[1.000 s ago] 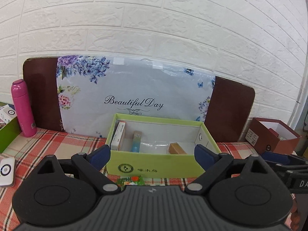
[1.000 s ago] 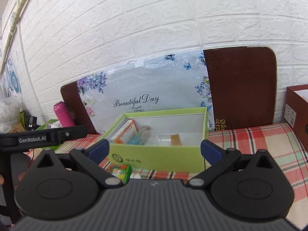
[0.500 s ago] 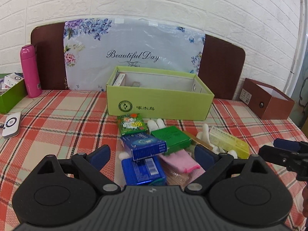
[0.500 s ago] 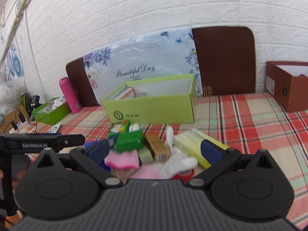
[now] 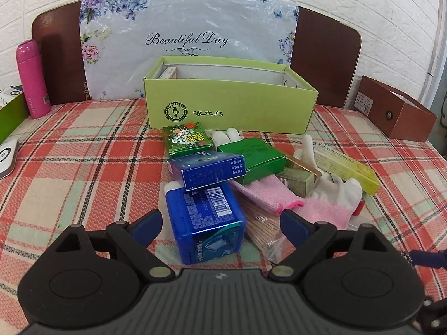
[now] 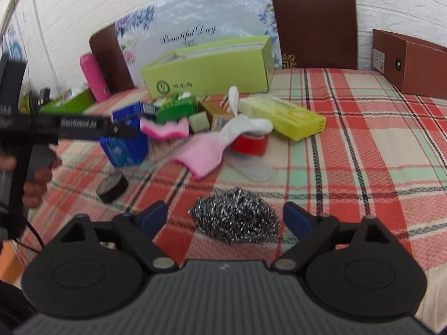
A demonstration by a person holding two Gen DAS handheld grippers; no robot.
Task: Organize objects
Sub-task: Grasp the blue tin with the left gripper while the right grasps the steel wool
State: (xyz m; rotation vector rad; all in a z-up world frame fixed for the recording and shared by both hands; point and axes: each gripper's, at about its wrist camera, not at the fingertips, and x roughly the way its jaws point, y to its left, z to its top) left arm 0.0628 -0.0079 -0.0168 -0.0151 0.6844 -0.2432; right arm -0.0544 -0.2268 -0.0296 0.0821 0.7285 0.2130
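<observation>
On the plaid-covered table [image 5: 83, 167], the open lime-green box [image 5: 232, 111] stands near the back edge, its long side running left to right; one small carton leans in its left end, the rest of the inside hidden. A brown box [image 5: 402, 117] sits at the back right corner, contents unseen. In front of the green box lies a heap: two blue boxes [image 5: 204, 212], two green cartons, one long yellow box [image 6: 282, 114] lying diagonally, two pink-cuffed gloves [image 5: 327, 198]. The left gripper [image 5: 220, 223] is spread around the nearer blue box, pads apart from it. The right gripper [image 6: 226, 217] is closing, the steel scourer [image 6: 237, 215] between its pads, untouched.
</observation>
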